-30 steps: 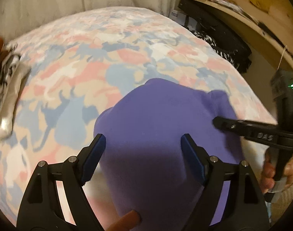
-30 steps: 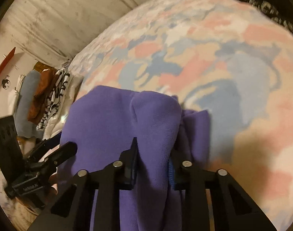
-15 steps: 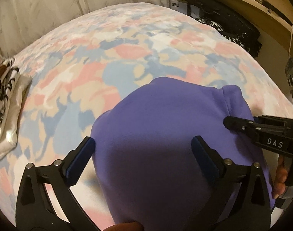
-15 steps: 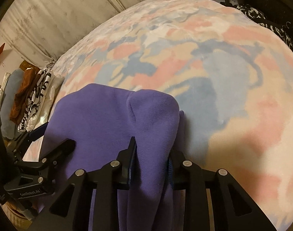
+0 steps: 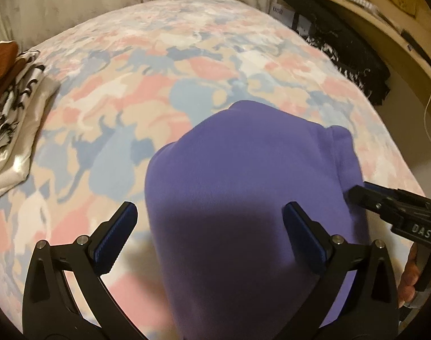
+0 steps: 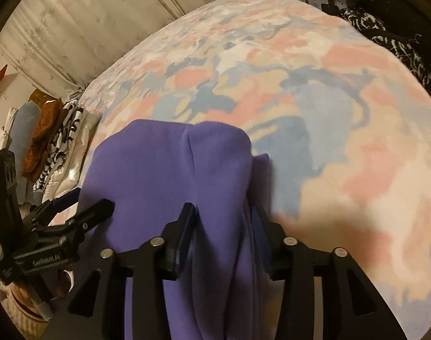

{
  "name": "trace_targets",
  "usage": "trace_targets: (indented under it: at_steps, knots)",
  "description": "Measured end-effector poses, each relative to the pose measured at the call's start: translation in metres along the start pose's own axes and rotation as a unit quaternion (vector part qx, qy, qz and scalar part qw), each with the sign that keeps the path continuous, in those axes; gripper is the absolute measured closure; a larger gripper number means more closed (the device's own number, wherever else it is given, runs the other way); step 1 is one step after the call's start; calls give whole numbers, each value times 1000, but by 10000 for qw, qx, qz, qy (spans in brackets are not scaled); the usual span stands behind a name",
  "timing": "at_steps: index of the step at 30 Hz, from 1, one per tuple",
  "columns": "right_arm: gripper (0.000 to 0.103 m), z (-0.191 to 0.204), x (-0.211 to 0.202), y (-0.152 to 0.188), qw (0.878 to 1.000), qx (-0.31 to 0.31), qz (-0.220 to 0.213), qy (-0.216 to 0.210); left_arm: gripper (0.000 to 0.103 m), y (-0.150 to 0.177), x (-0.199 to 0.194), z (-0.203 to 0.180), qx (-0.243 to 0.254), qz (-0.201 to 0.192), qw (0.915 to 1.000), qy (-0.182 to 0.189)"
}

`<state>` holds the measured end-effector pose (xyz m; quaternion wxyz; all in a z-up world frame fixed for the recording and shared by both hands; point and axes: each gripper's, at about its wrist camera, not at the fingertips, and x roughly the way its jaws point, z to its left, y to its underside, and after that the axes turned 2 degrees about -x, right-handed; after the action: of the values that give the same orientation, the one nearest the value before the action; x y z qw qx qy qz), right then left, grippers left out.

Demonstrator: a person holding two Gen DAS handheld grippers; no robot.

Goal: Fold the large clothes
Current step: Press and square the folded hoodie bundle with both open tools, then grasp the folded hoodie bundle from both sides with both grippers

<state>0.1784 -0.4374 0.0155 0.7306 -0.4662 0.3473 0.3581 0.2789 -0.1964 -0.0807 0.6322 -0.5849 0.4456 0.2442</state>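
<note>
Looking down both wrist views, we see the purple garment [image 5: 243, 198] lying folded on the bed [image 5: 164, 65], on the near part of the pastel pink-and-blue cover.

Left hand-held gripper [image 5: 209, 235]: jaws spread wide over the garment's near end. Left pad sits over bare cover just beside the fabric's left edge; right pad is over the fabric, near its right side. We see neither pad pressing on cloth.

Right hand-held gripper [image 6: 224, 232]: at the garment's right edge, a thick raised fold of purple fabric running between its pads. Jaws have just been opening; they stand partway apart. Left pad is close against the fold, right pad mostly hidden behind it, so we can't tell whether the pads still press.

Stack of folded clothes [image 5: 8, 104] lies at the bed's left edge, well apart from the garment.
</note>
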Motion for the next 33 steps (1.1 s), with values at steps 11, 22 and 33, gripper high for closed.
trace_targets:
  at_steps: [11,22,33]
  knots:
    - [14,23,-88,61,9986,-518,19,-135,1,59,-82,8,31,-78,9979,645]
    - [11,38,-132,124,9954,-796,328,-416,1,107,-136,22,-169,-27,9920,1247]
    - [11,19,-104,129,9955,-614,601,-398,1,119,-92,27,-467,391,9837,1692]
